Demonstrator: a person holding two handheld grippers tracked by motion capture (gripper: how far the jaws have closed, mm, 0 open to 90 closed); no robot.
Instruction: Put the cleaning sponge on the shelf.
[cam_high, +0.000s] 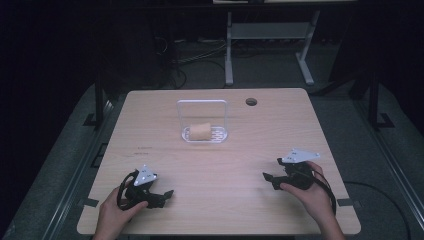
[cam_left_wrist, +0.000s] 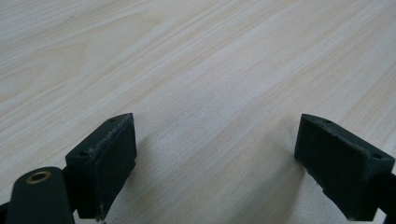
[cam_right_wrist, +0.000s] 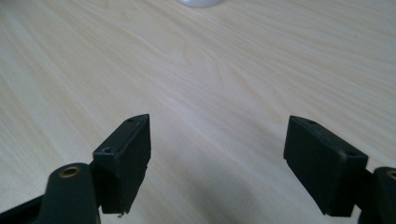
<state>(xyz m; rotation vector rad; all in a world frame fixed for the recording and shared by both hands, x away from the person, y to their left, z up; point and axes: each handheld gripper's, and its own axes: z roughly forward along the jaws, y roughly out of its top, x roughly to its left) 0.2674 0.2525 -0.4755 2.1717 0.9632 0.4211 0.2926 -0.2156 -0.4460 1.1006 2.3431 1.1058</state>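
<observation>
A clear plastic stand (cam_high: 202, 118) with a tall frame sits at the table's far middle, and a tan cylindrical piece (cam_high: 199, 132) lies on its base. My left gripper (cam_high: 167, 194) rests near the front left edge, held by a hand, jaws spread wide over bare wood (cam_left_wrist: 215, 154). At the front right my right gripper (cam_high: 267, 177) is also open, with nothing between its jaws (cam_right_wrist: 217, 158). The white edge of the stand's base (cam_right_wrist: 200, 3) peeks in at the top of the right gripper view. Both grippers are well short of the stand.
The light wooden table (cam_high: 220, 165) has a round cable hole (cam_high: 251, 102) at the back right. Beyond the far edge stand the white legs of another desk (cam_high: 229, 50) and some cables on a dark floor.
</observation>
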